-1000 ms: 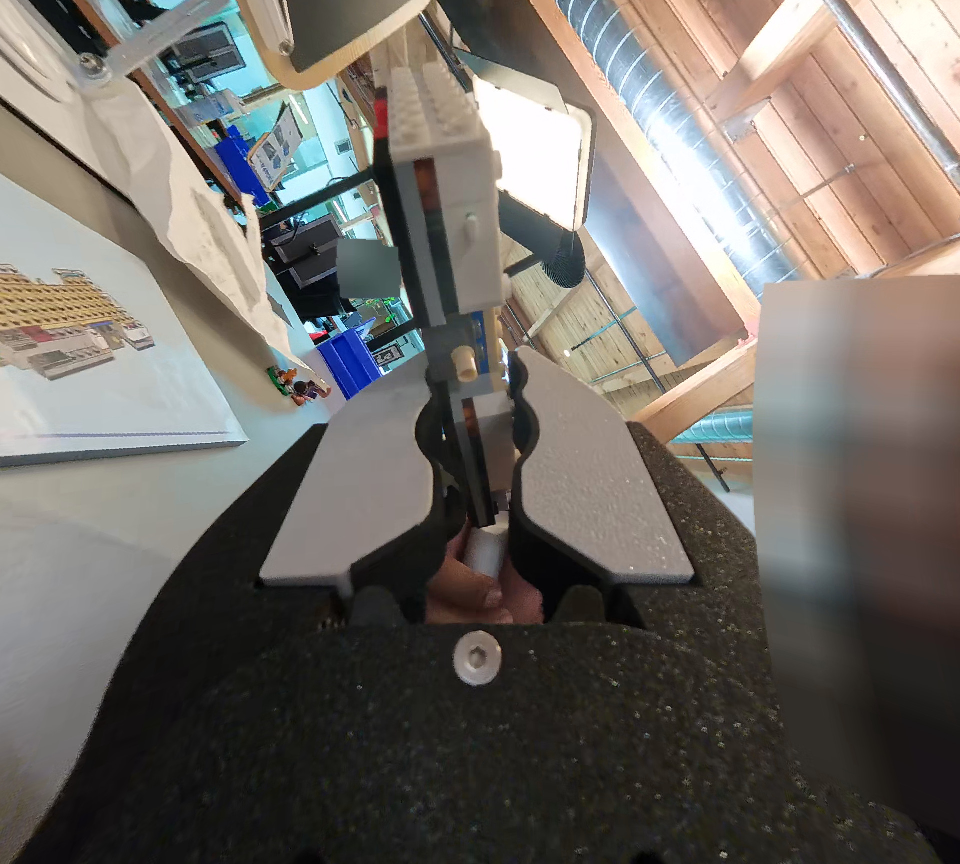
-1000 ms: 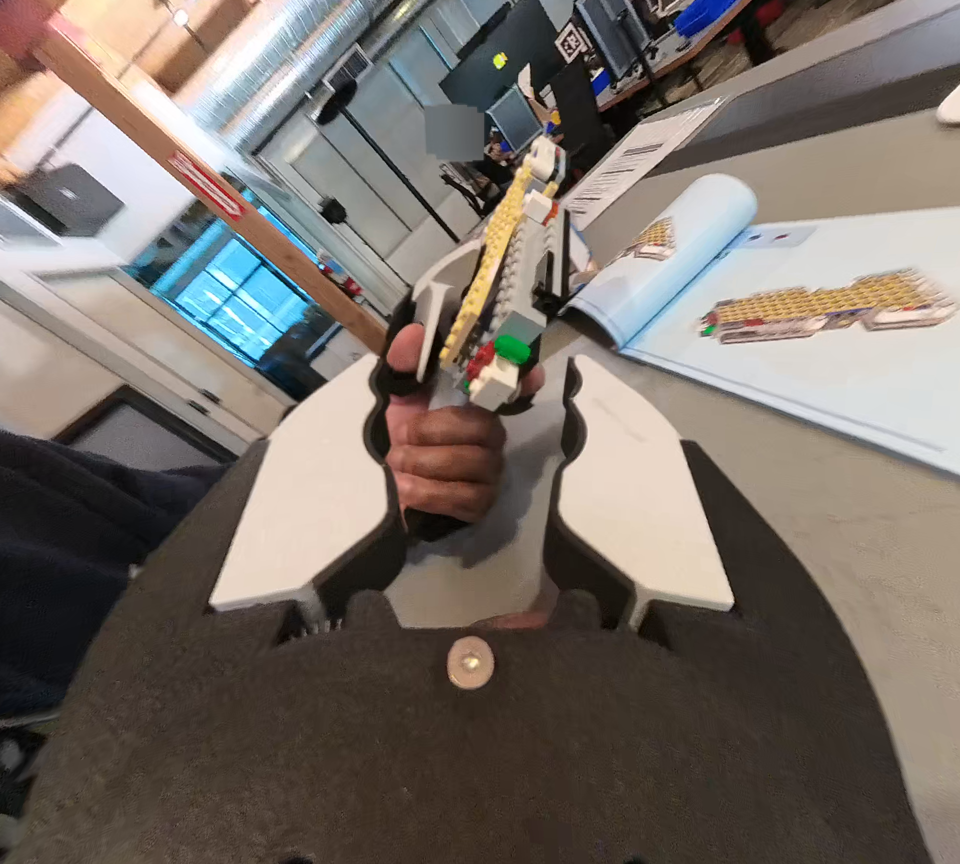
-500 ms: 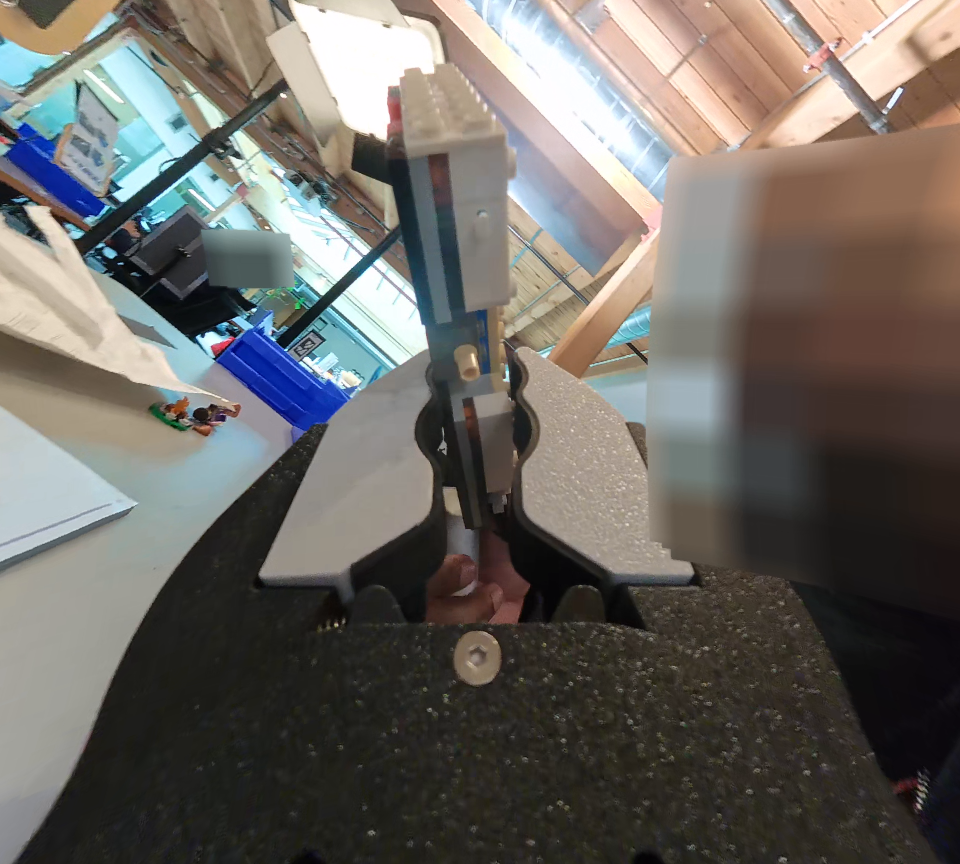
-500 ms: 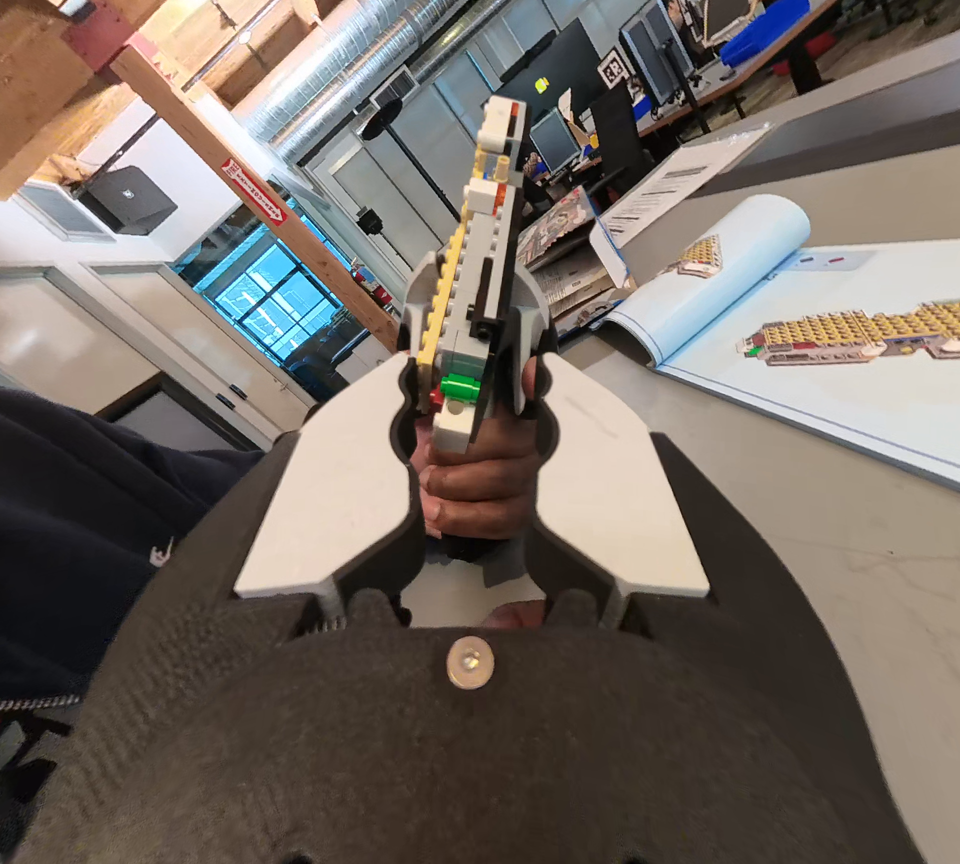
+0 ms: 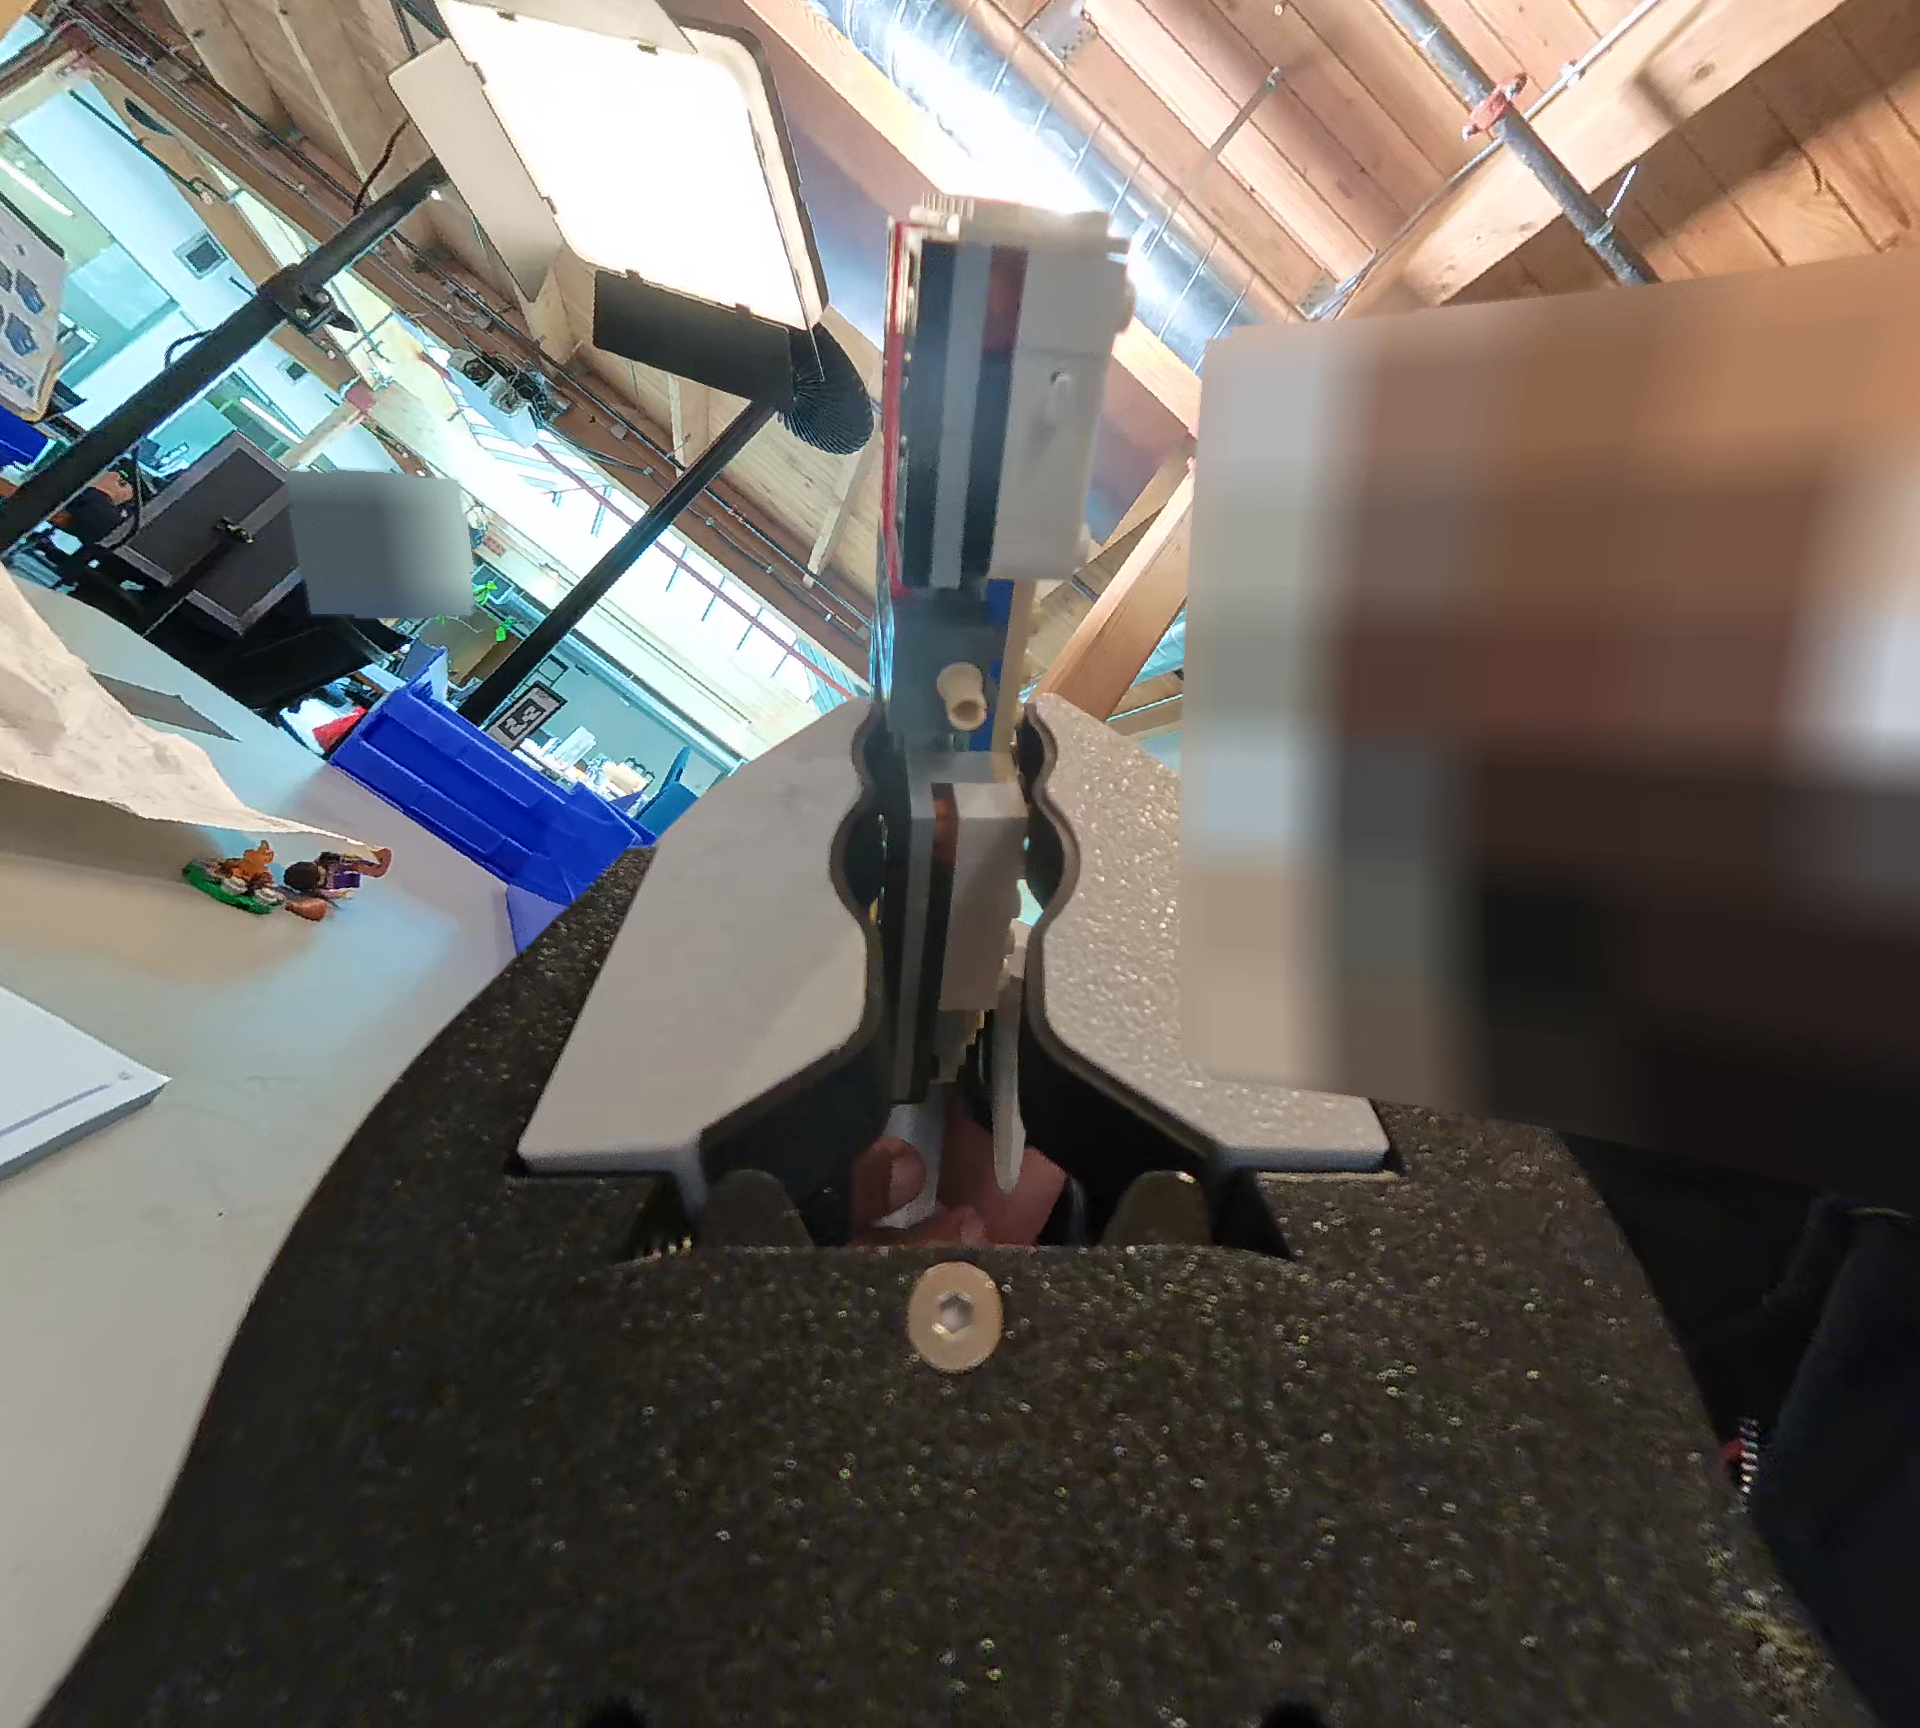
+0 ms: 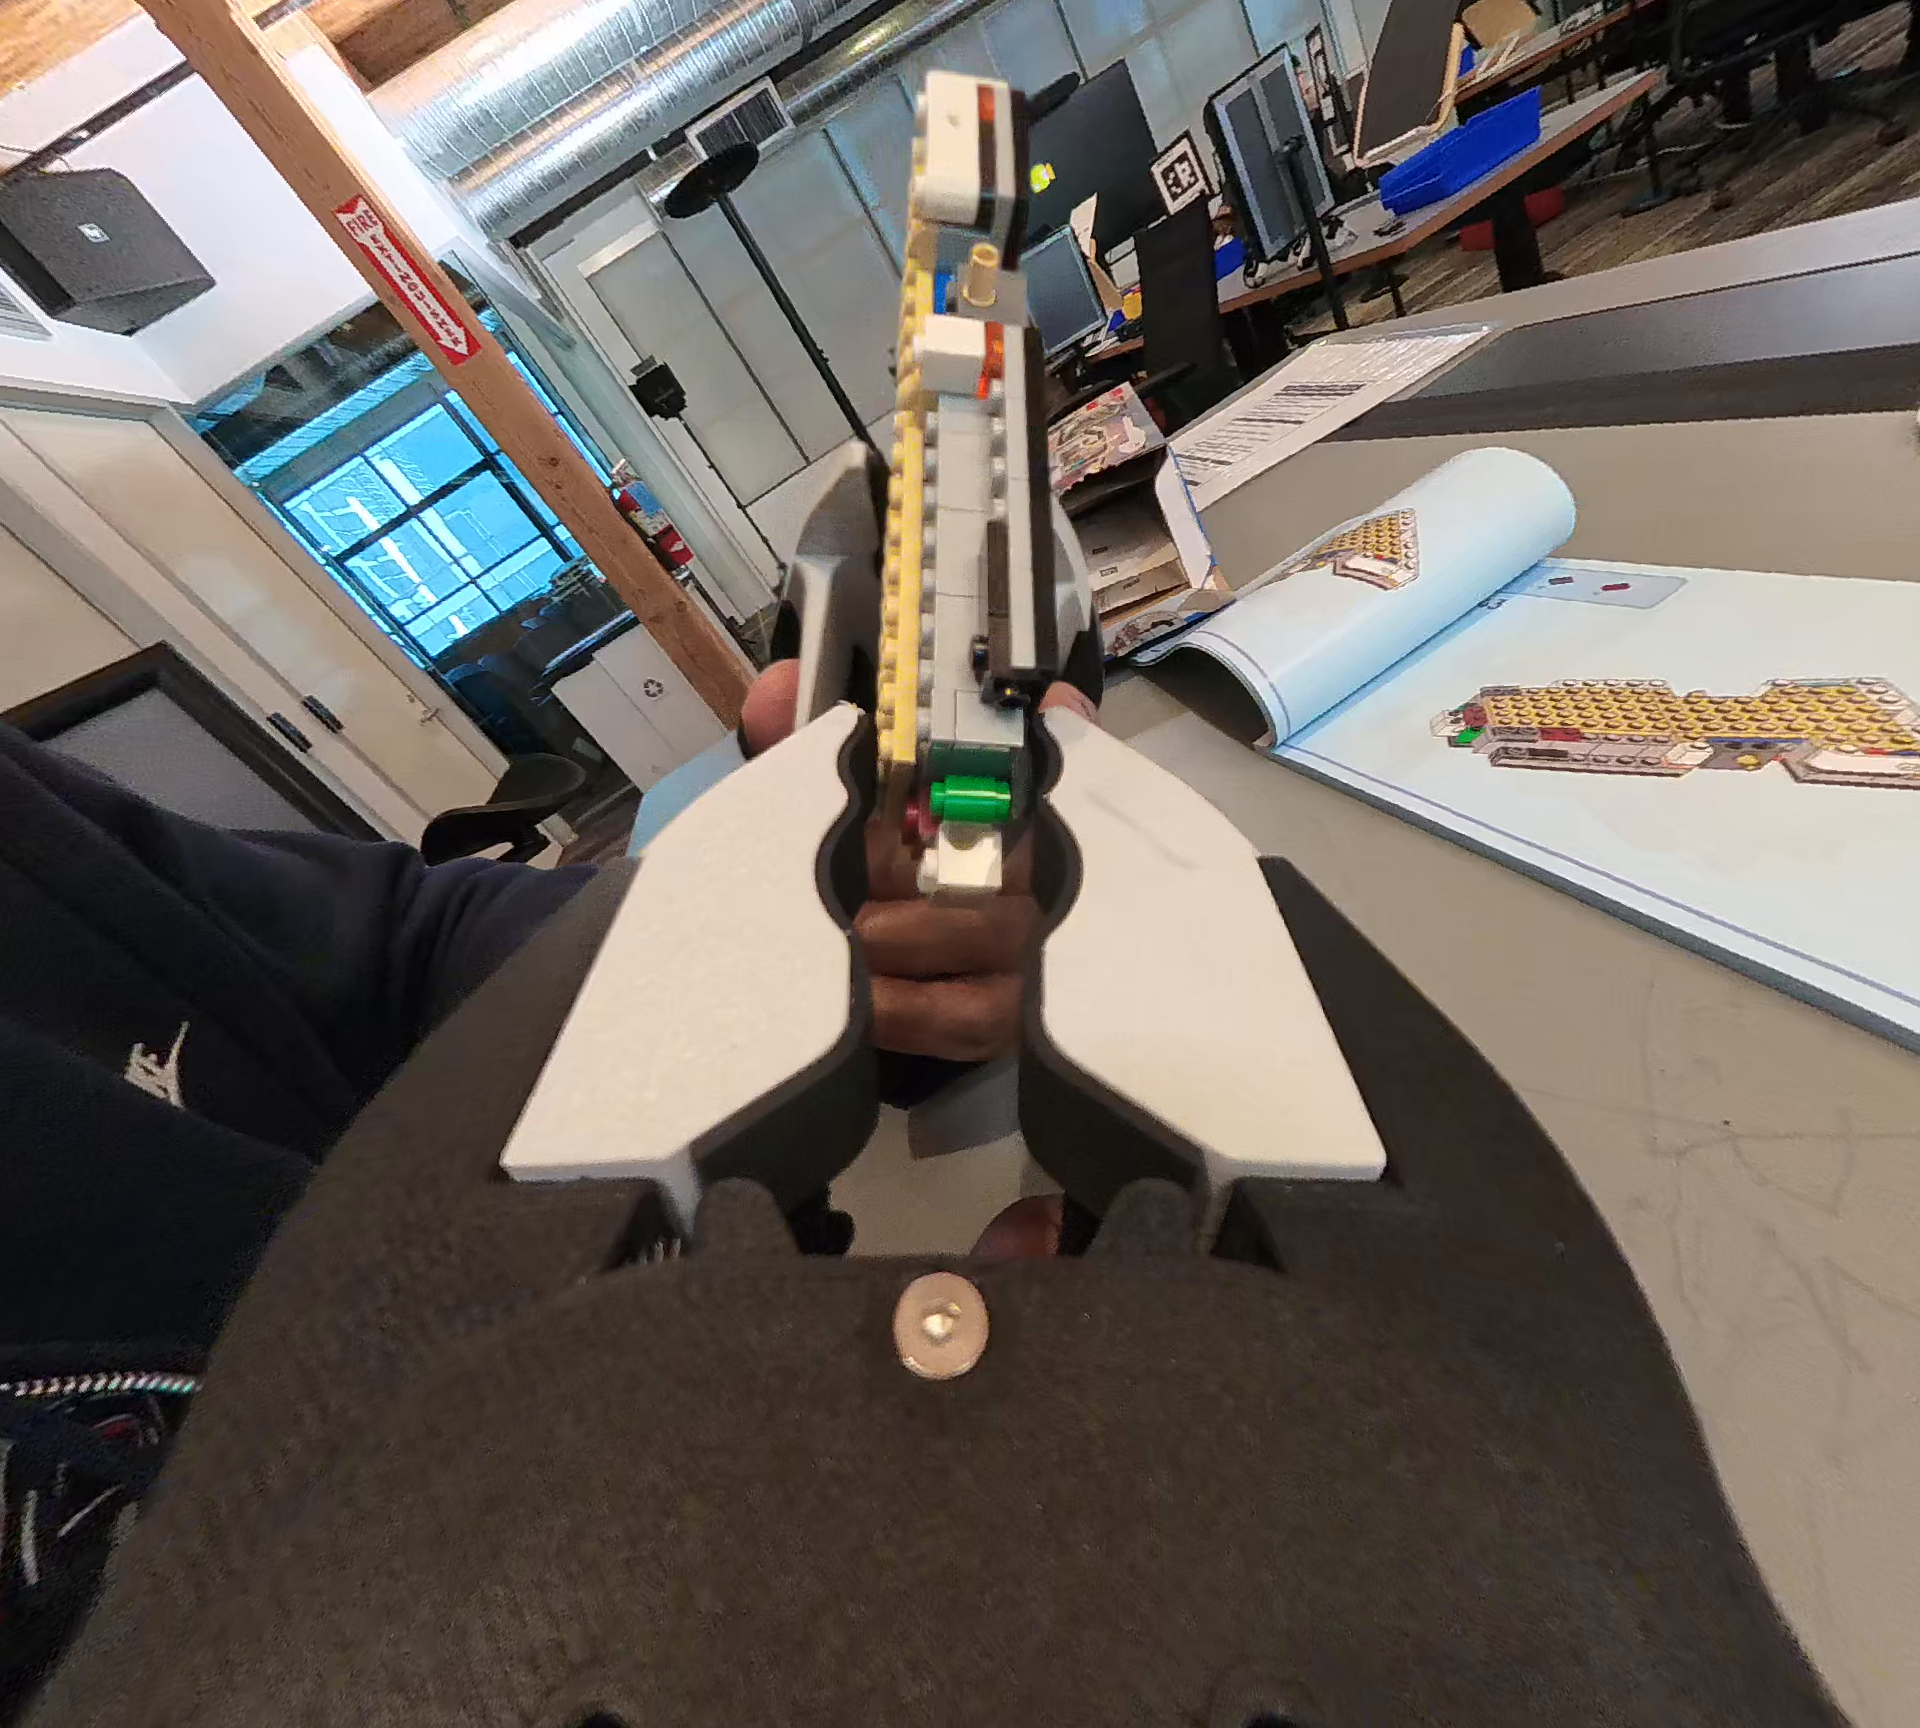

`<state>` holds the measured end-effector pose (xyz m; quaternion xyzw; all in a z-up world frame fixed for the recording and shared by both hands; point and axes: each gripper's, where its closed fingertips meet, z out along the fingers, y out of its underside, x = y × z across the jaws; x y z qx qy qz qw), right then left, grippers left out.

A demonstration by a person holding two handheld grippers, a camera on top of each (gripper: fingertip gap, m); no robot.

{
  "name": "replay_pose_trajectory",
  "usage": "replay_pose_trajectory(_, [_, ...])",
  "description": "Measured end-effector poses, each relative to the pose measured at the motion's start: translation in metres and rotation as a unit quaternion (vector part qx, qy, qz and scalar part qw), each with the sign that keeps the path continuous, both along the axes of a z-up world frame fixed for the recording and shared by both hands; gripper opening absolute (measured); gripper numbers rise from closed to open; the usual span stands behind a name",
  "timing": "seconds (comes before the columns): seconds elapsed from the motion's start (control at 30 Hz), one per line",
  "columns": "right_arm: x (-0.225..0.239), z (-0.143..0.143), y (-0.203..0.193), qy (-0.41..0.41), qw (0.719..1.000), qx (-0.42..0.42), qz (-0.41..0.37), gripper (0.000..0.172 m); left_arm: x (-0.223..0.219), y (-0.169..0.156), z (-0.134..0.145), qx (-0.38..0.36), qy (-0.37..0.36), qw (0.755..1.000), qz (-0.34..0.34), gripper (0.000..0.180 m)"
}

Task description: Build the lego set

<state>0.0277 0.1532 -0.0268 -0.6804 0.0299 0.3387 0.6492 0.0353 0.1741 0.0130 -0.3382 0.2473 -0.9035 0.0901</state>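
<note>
A long toy-brick model, yellow plate on one side and grey, white and black bricks on the other, is held up in the air between both grippers. In the left wrist view my left gripper (image 5: 951,733) is shut on the model (image 5: 997,411), which sticks out ahead of the fingertips. In the right wrist view my right gripper (image 6: 951,733) is shut on the near end of the same model (image 6: 966,535), beside a green stud (image 6: 971,800). The left gripper's fingers (image 6: 826,577) clamp the model farther along. A hand (image 6: 935,982) shows behind the jaws.
An open instruction booklet (image 6: 1558,743) lies on the grey table (image 6: 1558,1211) to the right, with a cardboard box (image 6: 1132,525) behind it. Small brick figures (image 5: 281,873), crumpled paper (image 5: 94,743) and a blue bin (image 5: 457,774) sit at the left. A light panel (image 5: 613,140) hangs above.
My right gripper's jaws have closed from wide open onto the near end of the model. My left gripper kept its hold and turned with the model, pointing more toward the ceiling.
</note>
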Motion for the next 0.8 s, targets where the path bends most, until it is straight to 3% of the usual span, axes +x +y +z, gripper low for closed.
replay_pose_trajectory(0.23, [0.003,0.011,-0.002,-0.021,0.999,0.017,-0.025,0.027,0.001,0.003,-0.001,-0.087,-0.010,0.996,-0.006,0.023])
replay_pose_trajectory(0.43, [0.005,0.017,-0.002,-0.004,0.999,0.027,-0.045,0.029,-0.001,0.005,-0.004,-0.155,-0.022,0.987,0.034,0.022])
replay_pose_trajectory(0.63, [0.002,0.019,-0.002,-0.011,0.998,0.031,-0.045,0.029,-0.008,0.000,0.004,-0.108,-0.045,0.991,0.065,0.022])
replay_pose_trajectory(0.8, [-0.006,0.023,-0.003,-0.015,0.999,0.041,-0.032,0.029,-0.009,-0.016,0.006,-0.071,-0.060,0.995,0.041,0.023])
